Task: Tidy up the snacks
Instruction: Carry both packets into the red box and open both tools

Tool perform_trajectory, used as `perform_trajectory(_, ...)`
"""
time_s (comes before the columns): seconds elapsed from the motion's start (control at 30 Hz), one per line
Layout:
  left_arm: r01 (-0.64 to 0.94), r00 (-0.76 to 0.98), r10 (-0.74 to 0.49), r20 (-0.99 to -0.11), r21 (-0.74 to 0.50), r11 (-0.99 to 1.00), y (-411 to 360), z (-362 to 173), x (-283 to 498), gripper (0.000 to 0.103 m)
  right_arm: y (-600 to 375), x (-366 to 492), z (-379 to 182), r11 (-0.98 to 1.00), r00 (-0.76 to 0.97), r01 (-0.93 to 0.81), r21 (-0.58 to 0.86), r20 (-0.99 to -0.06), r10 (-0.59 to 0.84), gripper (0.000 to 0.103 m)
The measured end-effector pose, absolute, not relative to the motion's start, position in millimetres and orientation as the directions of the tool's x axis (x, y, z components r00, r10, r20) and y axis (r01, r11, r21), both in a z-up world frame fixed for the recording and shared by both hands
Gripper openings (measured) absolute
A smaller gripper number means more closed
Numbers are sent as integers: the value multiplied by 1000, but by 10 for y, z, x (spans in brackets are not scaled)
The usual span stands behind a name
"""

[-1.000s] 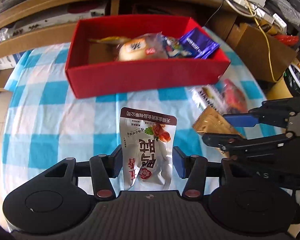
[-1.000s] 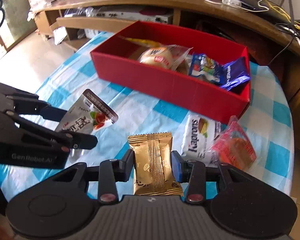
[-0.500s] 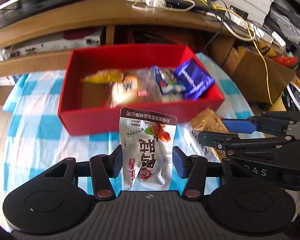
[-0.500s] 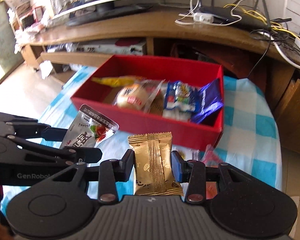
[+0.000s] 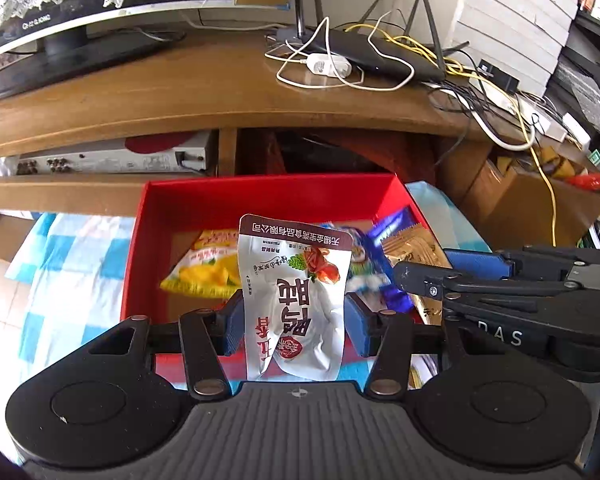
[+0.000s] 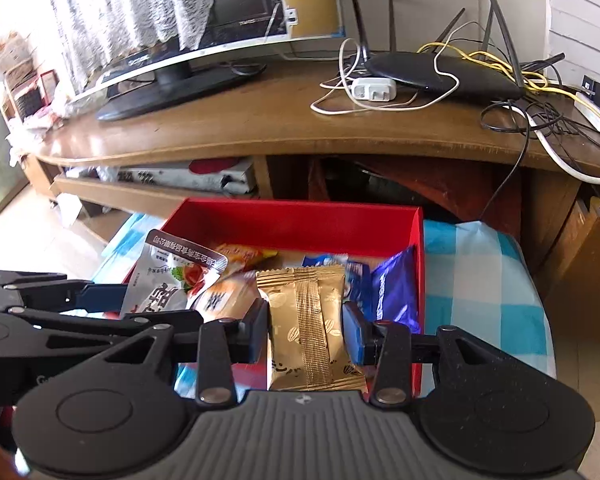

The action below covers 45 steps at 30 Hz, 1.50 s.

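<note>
The left gripper (image 5: pixel 294 320) has its blue pads pressed against the two side edges of a silver snack pouch (image 5: pixel 296 300), so the jaws are closed only as far as the pouch's width allows; the pouch stands with its long axis running straight forward from the jaws, its sealed brown-banded top leading. The right gripper (image 6: pixel 306 330) is in the same condition, clamped on the side edges of a gold foil packet (image 6: pixel 306 324) whose long axis also points ahead along the fingers. What the next move turns on, as I judge it, is that both packs hang over the open red box (image 5: pixel 268 196), which lies directly ahead of and below each pair of jaws on the blue-and-white checked tablecloth (image 6: pixel 484 272). Under the silver pouch sit a yellow snack bag (image 5: pixel 204 268) and bare box floor to the left; under the gold packet the right half is already crowded, with a wrapped bun (image 6: pixel 224 296), a blue-and-white packet (image 6: pixel 354 280) and a purple wrapper (image 6: pixel 394 292) leaning on the right wall. The two grippers ride side by side, close together, the left one over the left half and the right one over the right half, both tilted steeply downward towards the box interior. Releasing looks feasible from here, though the gold packet would land on top of other snacks. Beyond the box stands the wooden TV stand (image 5: pixel 204 92) with a router (image 6: pixel 440 72) and cables.
</note>
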<state>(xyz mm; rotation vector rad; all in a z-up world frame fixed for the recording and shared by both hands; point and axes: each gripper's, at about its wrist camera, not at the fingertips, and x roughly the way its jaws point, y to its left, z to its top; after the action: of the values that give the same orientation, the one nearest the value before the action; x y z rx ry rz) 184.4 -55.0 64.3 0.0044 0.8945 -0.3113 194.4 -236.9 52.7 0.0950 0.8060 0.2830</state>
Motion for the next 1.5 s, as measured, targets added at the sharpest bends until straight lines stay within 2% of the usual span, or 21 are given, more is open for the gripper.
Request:
perform_trajectory(0.4, 253, 568, -238, -788, -108, 962, -611, 418, 2142, 57, -2399, 2260, 269, 962, 635, -184, 202, -723, 273, 56)
perform_trajectory(1.5, 254, 578, -177, -797, -31, 967, -714, 240, 2200, 59, -2371, 2400, -7, 966, 617, -171, 193, -744, 258, 56)
